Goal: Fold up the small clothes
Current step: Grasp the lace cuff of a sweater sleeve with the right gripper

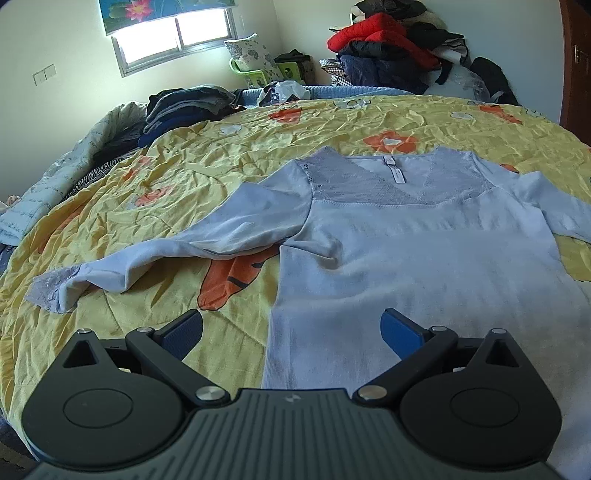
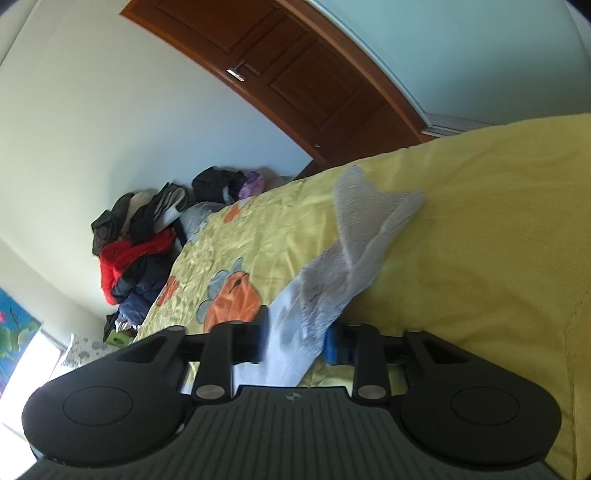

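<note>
The pale blue top [image 1: 424, 258] lies flat on the yellow flowered bedspread [image 1: 184, 177], its long axis running from the hem by the left gripper [image 1: 291, 328] up to the neckline (collar pointing toward the far clothes heap [image 1: 399, 48]). The left gripper's jaws stand wide apart above the hem, holding nothing. The right gripper [image 2: 295, 338] is clamped on the lace-cuffed sleeve [image 2: 343, 258], which stretches away from it across the bedspread.

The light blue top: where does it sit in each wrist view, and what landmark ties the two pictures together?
Left wrist: the light blue top lies spread across the centre and right, collar away from the camera.
Right wrist: only a sleeve with its lace cuff shows, centre frame.
Shared landmark: the red garment in the clothes pile.
</note>
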Available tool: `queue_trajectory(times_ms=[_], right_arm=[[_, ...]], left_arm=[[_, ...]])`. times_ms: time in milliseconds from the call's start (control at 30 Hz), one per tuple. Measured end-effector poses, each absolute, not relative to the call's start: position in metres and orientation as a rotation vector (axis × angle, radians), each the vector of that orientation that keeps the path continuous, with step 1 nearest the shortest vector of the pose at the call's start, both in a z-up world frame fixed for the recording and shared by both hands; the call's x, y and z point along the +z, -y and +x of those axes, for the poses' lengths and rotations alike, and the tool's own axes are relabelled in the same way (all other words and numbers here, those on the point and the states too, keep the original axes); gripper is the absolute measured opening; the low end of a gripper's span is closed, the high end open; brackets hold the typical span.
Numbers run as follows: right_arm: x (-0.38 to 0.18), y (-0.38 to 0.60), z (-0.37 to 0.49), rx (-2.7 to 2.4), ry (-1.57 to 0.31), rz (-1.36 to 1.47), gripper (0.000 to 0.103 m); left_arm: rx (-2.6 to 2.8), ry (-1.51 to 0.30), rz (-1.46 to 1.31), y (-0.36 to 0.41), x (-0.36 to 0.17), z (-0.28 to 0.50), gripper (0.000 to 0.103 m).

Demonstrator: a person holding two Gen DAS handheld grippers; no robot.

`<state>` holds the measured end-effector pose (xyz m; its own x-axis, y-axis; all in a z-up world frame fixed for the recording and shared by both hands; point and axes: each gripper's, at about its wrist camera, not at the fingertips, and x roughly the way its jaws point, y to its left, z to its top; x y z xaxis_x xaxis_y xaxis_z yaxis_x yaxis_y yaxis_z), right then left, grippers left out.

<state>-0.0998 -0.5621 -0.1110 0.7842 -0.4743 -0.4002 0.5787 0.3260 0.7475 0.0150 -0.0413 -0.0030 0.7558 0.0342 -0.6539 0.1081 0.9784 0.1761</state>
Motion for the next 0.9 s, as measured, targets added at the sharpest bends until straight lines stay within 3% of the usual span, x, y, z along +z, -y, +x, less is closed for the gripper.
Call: queue_trajectory(times_ms=[100, 200, 900], right_arm=[[-0.113, 0.568, -0.099, -0.703, -0.116, 1.057, 0.016], [-0.108, 0.567, -0.092, -0.686, -0.138, 1.027, 0.013], [-0.027, 0.433, 0.027, -0.159, -0.249, 0.791, 0.012]], left_arm=[[-0.028, -0.716, 0.216, 0.039, -0.005, 0.017, 0.103], [-0.022, -0.720, 0.216, 0.037, -0.006, 0.018, 0.103], [0.012, -0.729, 0.214, 0.025, -0.013, 0.025, 0.103]])
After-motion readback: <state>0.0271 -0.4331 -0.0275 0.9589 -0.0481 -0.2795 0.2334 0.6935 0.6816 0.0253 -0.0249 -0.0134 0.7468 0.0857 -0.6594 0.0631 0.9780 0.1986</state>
